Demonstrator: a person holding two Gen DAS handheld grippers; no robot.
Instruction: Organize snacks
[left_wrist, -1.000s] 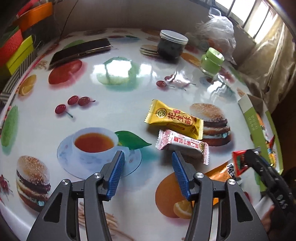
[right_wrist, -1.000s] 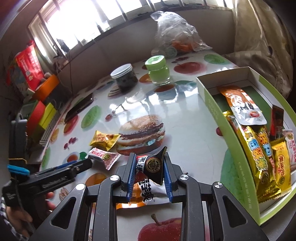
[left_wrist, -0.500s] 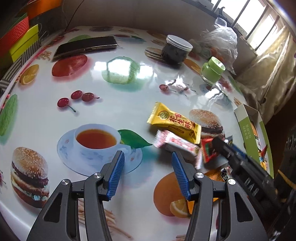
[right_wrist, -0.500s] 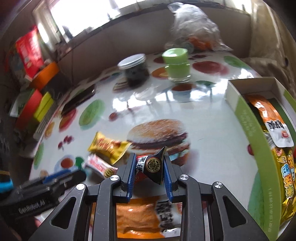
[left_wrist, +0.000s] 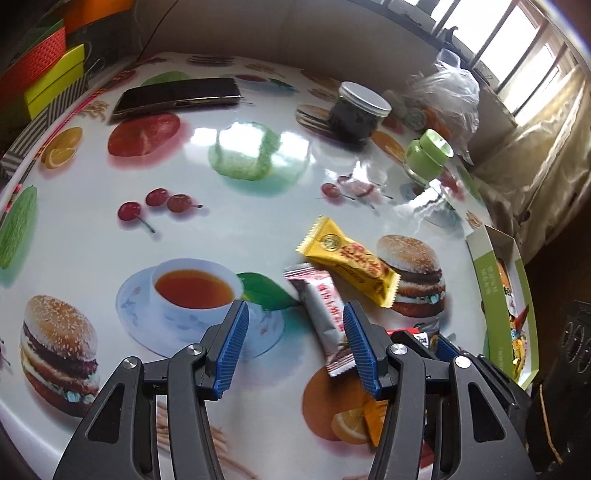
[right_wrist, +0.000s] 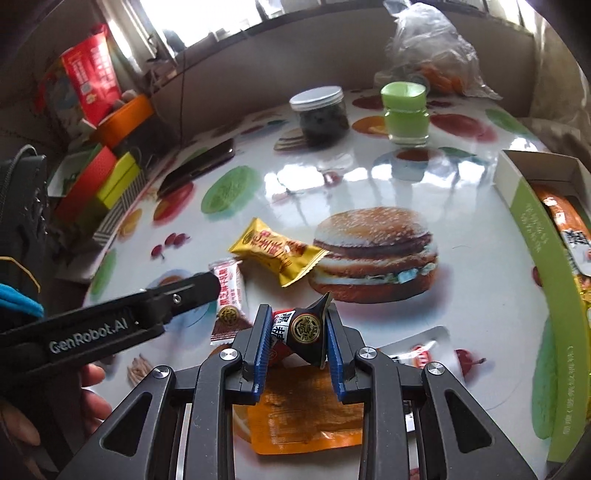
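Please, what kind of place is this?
Probably a home, at a dining or side table by a window. The tablecloth is printed with food pictures, and a phone, food jars and a tied plastic bag sit on it.

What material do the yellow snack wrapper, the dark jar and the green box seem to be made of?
Yellow wrapper: likely glossy plastic film; it shines, crinkles and has zigzag-cut ends.
Dark jar: clear plastic or glass, hard to tell; dark contents show through, and the white lid looks like plastic.
Green box: apparently matte cardboard; thin folded walls with a pale inner side.
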